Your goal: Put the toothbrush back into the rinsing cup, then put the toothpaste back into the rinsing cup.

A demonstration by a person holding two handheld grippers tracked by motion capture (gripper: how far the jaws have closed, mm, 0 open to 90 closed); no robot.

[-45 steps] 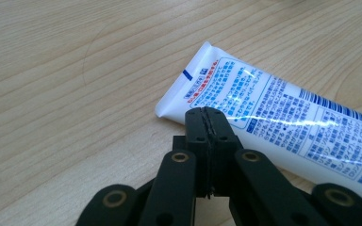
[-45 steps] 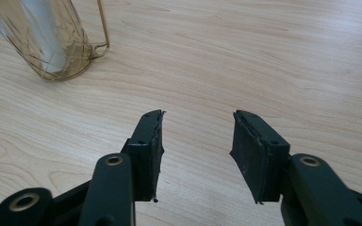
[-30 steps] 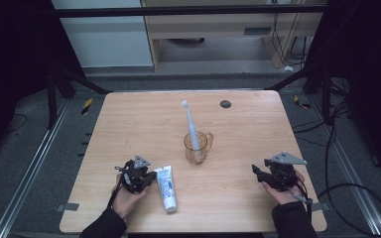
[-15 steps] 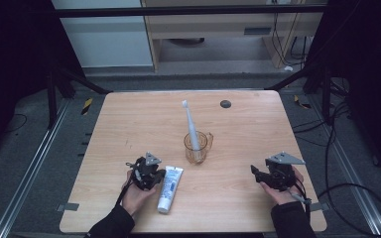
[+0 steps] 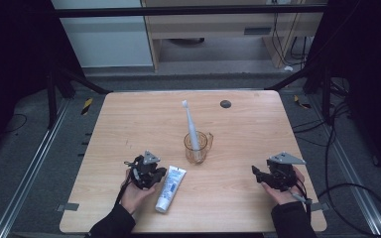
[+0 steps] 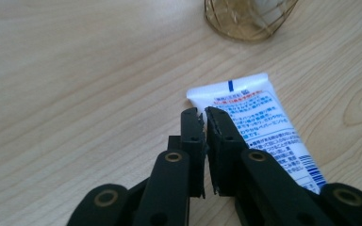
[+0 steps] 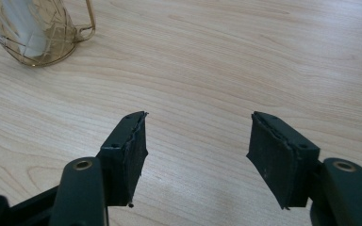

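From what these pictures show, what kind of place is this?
Probably a lab or workshop set up for recording. A wooden table stands inside a dark metal frame, loose cables lie on the grey floor, and only staged props sit on it: a tube and a cup.

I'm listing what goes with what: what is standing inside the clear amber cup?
A pale toothbrush stands in the cup, leaning toward the table's far left, head up above the rim. Its lower end shows only as a blur through the tinted wall; whether anything else lies at the bottom cannot be told.
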